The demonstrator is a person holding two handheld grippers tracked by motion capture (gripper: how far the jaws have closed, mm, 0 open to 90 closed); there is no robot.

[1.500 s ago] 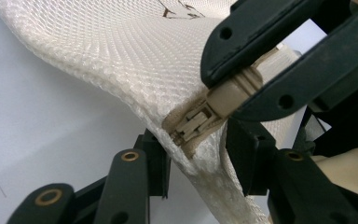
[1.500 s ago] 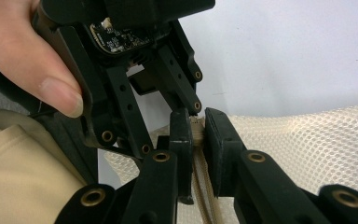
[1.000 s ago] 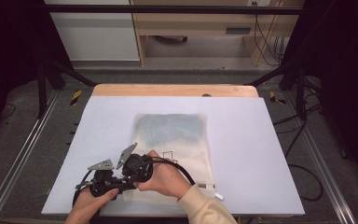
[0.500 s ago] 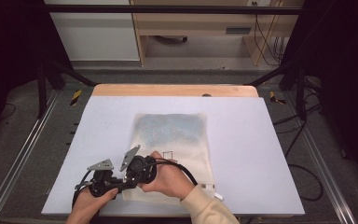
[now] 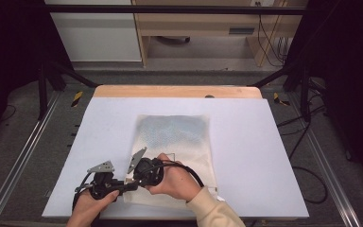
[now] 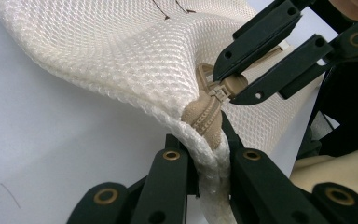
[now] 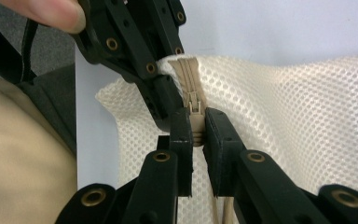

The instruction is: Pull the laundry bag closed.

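Left gripper view: left gripper (image 6: 208, 140) pinches the corner of the mesh bag (image 6: 121, 60) at the end of its tan zipper (image 6: 204, 114), jaws pressed hard on the fabric seam; likely purpose is to anchor the bag so the zipper tape stays taut. Right gripper (image 6: 233, 84) comes in from the upper right of that view, jaws clamped on the zipper pull (image 6: 230, 86); judged ready to draw the slider along the tape while the other end is held.

Right gripper view: right gripper (image 7: 196, 130) closed on the pull (image 7: 196, 122); left gripper (image 7: 161, 100) just beyond it, holding the corner up off the surface.

High view: bag (image 5: 175, 137) lies flat near the middle of the table (image 5: 264, 156), near corner lifted between left gripper (image 5: 123, 185) and right gripper (image 5: 137, 178), which sit close together at the near edge; white tabletop, wooden strip along the far edge (image 5: 177, 91); grey floor (image 5: 23, 156), metal rails, cables and a cabinet (image 5: 94, 33) beyond.
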